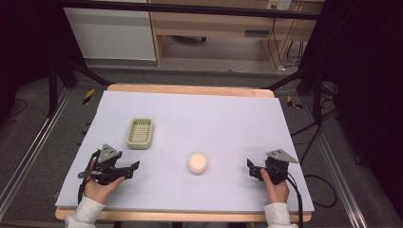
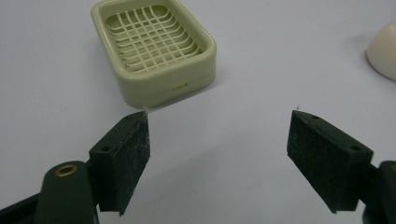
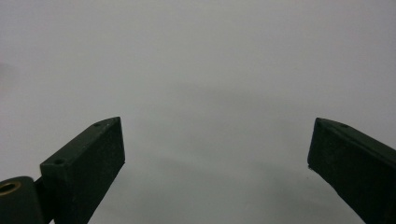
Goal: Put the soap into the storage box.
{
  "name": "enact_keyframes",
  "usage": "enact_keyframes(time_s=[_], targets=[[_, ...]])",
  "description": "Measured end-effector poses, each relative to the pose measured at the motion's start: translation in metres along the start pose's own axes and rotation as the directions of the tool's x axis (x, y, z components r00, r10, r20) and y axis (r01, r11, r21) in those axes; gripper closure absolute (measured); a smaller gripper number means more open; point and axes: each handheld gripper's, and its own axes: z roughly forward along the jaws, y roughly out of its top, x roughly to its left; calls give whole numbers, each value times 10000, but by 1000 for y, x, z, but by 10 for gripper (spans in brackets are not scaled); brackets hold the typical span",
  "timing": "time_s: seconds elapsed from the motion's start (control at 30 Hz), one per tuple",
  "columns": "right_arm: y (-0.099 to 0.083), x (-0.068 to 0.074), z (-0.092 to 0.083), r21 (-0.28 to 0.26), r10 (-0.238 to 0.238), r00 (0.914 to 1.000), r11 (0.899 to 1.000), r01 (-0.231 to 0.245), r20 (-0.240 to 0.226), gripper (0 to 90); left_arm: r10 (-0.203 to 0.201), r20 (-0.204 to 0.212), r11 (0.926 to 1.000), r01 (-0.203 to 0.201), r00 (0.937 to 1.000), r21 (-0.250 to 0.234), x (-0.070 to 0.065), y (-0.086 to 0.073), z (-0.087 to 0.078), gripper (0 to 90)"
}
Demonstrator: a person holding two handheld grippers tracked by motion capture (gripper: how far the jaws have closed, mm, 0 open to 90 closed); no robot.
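Left gripper: held low over the near left part of the table, jaws apart with nothing between them; the pads are bare.
Right gripper: held over the near right part of the table, jaws spread wide and empty, pointing toward the middle.
Soap: a pale round bar lying on the table between the two grippers, touching neither, a little nearer the right one.
Soap dish: pale green with a grid floor, empty, just beyond the left gripper and well apart from the soap.
Table: covered by a light sheet, otherwise bare.
Likely work: lifting the soap into the dish, not yet begun.
Risk, slipping: the bar is rounded and smooth, so flat pads closing off-centre could squeeze it out sideways.
Risk, knocking: the left gripper sits close to the light dish; a careless swing could push it along the sheet.
Risk, missing: a drop from too high could bounce the bar off the dish rim.
Left gripper view: shows the dish's grid and a small slot in its near wall, with the soap's edge at the right.
Right gripper view: bare sheet beyond its two pads.
High view: gives the spacing of all four things together.
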Motion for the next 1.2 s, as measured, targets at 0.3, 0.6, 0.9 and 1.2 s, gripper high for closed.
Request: enact_keyframes(time_s=[0.3,0.6,0.9,1.2], targets=[[0,0,0,1,25,10000,10000,-25,-13,43,53,32,10000,-53,10000,5,-3,1,1,207],[0,0,0,-19,40,10000,10000,-40,-29,43,159,162,9999,-159,9997,-20,-8,5,4,202],[0,-1,0,-9,61,10000,10000,-61,-48,43,226,243,9997,-225,9994,-51,-13,8,6,187],[0,-1,0,-33,19,10000,10000,-19,-13,43,368,339,9993,-365,9987,-90,-18,13,9,173]])
